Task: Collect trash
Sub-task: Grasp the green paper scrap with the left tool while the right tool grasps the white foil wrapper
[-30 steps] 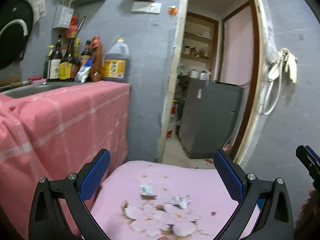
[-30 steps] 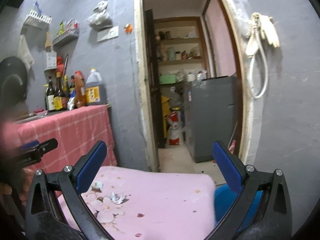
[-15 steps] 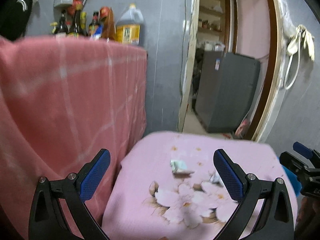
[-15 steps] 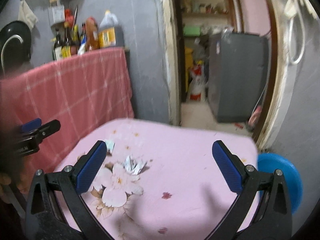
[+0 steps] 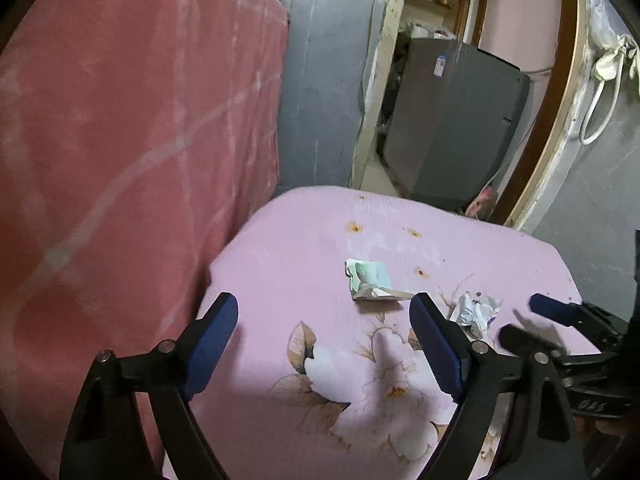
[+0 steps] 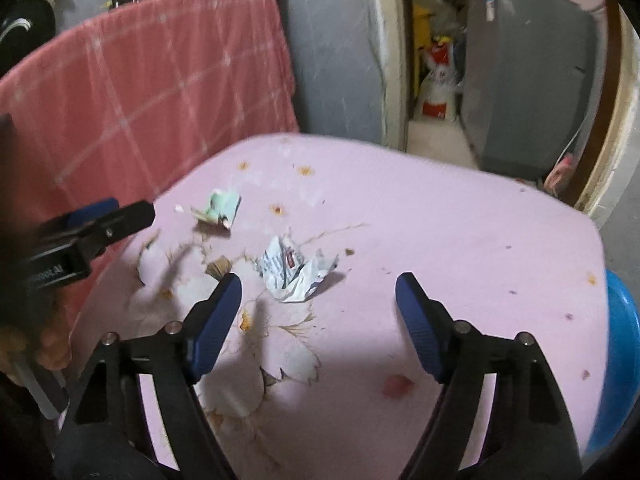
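Two scraps of trash lie on the pink flowered cloth (image 6: 440, 240): one green-and-white wrapper (image 6: 222, 206) at about ten o'clock from one crumpled white wrapper (image 6: 294, 270), the pair near each other but apart. Two grippers hover above the cloth, each with its jaws spread wide and nothing between them. The left gripper (image 5: 324, 340) has the green wrapper (image 5: 370, 280) at one o'clock; the right gripper (image 6: 319, 312) has the crumpled wrapper just ahead at eleven o'clock. One blue bin (image 6: 622, 360) sits at three o'clock.
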Demonstrator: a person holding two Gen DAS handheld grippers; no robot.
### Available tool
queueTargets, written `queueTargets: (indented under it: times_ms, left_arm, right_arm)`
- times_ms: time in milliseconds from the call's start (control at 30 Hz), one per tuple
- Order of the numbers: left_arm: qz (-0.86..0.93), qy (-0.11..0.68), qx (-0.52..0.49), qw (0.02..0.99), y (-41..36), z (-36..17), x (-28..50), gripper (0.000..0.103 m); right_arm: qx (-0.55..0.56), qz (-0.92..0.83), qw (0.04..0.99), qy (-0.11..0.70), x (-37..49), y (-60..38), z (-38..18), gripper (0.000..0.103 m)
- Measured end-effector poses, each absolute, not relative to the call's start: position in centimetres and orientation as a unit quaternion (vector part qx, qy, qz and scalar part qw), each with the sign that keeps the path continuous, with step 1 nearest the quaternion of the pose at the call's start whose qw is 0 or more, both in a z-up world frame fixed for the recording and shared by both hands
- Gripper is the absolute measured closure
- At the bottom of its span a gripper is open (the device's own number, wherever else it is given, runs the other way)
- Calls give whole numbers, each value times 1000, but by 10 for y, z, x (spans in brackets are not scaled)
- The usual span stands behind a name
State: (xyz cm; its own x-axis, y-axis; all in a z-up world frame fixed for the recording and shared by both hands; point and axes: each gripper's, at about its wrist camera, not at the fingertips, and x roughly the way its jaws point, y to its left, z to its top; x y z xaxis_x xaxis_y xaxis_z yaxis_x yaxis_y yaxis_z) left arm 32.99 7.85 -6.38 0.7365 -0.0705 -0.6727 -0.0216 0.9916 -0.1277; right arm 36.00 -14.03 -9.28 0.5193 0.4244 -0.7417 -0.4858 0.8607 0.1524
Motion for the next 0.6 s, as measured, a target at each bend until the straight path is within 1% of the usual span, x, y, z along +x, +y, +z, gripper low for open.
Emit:
queueTargets:
  times_ms: [67,167,267,333,433,500,600]
  left_arm:
    - [-20,369,-63,927,77,-64,335,21]
    - [-27,377,-66,924,74,-66,343,22]
    - [-33,384,-68,920,72,-69,351,22]
    - [-39,388,-68,918,71,-70,355,22]
    - [-47,393,-61,916,64,-72,359,22]
    - [-50,400,-54,914,57,-74,364,22]
    - [-54,410,-39,910,49,-77,372,23]
  right_arm:
    - [-41,268,862,428,365,-133,-100,30]
    - [-41,273,853,443,374,-128,-106,37]
    - [-17,278,847,454,385,-132,-108,49]
    - [-5,278,846,455,388,-140,-106,66]
    - [14,283,842,459,392,-147,-106,76]
    - [15,284,842,459,391,-151,-105,82]
    - [11,280,846,454,388,-153,-104,84]
